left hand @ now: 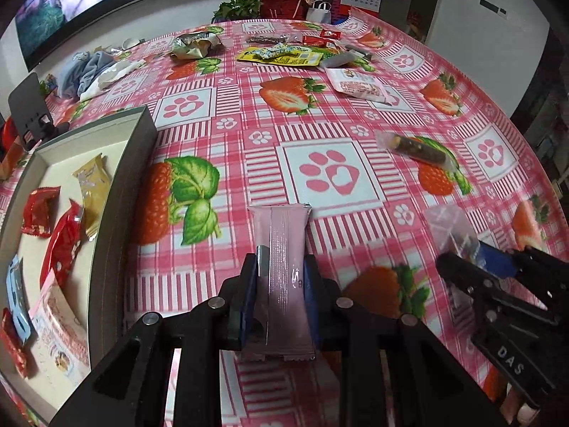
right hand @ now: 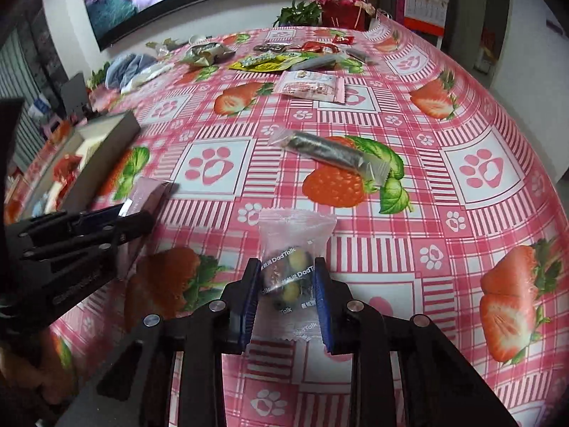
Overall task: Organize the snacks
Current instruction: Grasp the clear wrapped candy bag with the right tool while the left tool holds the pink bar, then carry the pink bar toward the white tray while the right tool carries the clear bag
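My left gripper is shut on a long pink snack bar, held above the strawberry tablecloth just right of the grey box. Inside that box lie several red, gold and blue wrapped snacks. My right gripper is shut on a clear "DadTalk" packet with dark and yellow pieces inside. In the left wrist view the right gripper sits at the lower right with the clear packet. A dark snack roll in clear wrap lies on the cloth ahead. A pink-white snack packet lies farther back.
At the far side of the table lie a yellow-green bag, crumpled foil wrappers, small red packets and a bundle of cloth. A black stand sits behind the box. Flowers and a plant line the back edge.
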Demonstrator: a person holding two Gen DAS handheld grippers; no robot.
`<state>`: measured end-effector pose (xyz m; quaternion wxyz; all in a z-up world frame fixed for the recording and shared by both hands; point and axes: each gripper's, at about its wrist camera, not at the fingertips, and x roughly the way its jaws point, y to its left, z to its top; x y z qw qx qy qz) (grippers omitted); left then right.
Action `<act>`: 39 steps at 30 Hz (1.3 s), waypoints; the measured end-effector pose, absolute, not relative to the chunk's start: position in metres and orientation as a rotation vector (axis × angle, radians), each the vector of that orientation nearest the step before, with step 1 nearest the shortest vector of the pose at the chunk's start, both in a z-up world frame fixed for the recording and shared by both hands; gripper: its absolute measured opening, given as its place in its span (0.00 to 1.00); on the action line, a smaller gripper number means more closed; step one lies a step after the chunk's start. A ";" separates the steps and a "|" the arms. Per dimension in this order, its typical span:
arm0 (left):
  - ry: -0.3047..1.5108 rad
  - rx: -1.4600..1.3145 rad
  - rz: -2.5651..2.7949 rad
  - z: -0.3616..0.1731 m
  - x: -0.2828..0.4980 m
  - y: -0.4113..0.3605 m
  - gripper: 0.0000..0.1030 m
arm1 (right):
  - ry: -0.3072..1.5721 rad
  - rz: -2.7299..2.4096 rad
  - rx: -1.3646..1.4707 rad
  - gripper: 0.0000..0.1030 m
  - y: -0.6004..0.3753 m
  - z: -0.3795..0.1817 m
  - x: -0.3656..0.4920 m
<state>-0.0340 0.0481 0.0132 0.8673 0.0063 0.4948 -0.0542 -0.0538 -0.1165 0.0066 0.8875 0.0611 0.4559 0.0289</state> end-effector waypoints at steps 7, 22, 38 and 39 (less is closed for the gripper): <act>1.019 0.024 -0.135 0.013 -0.065 0.053 0.27 | 0.933 0.034 0.124 0.30 -0.105 0.006 -0.070; 1.020 -0.017 -0.181 0.015 -0.084 0.065 0.26 | 0.950 0.037 0.085 0.30 -0.074 0.007 -0.089; 1.047 -0.022 -0.169 0.016 -0.093 0.075 0.26 | 0.964 0.053 0.081 0.30 -0.069 0.007 -0.092; 1.049 -0.022 -0.168 0.016 -0.093 0.075 0.26 | 0.964 0.054 0.083 0.30 -0.069 0.007 -0.092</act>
